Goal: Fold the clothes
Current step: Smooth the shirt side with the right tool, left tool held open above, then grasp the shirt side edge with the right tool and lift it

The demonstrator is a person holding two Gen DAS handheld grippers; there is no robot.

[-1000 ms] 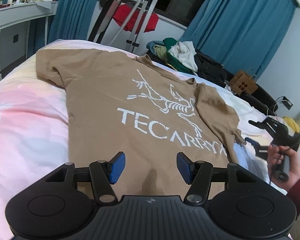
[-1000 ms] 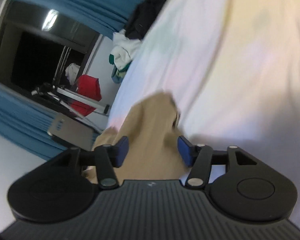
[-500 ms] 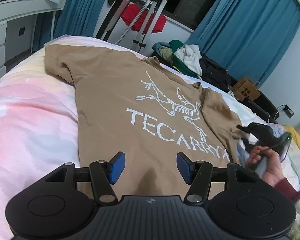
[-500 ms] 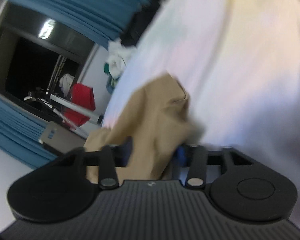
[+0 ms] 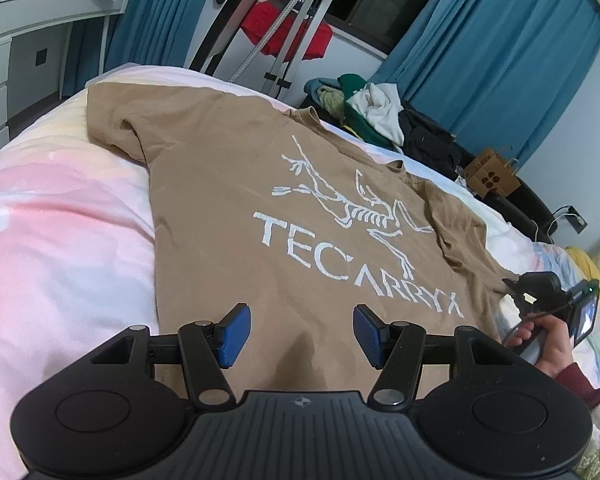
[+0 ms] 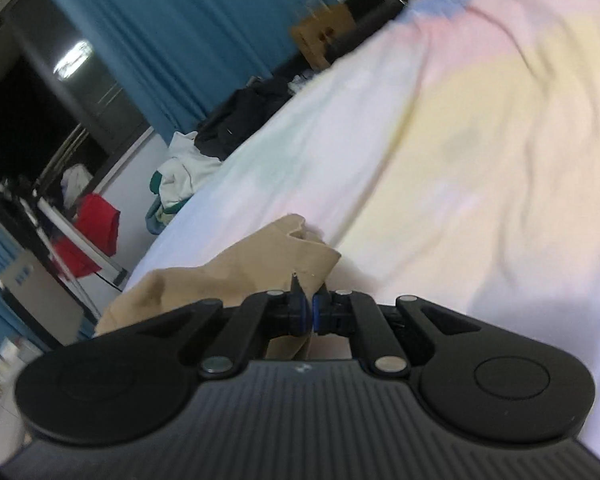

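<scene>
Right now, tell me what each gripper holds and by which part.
The right gripper is shut on the tan T-shirt, pinching its sleeve edge. The left gripper is open above the hem, holding nothing.

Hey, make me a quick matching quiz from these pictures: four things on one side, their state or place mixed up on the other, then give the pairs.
Things:
1. left gripper
2. right gripper
3. tan T-shirt
4. red garment

States or places:
A. hanging on the drying rack by the window
B. spread flat on the bed, print facing up
C. shut on a sleeve edge of the shirt
D. open, above the shirt's hem

Pairs: 1-D, 2-C, 3-B, 4-A
</scene>
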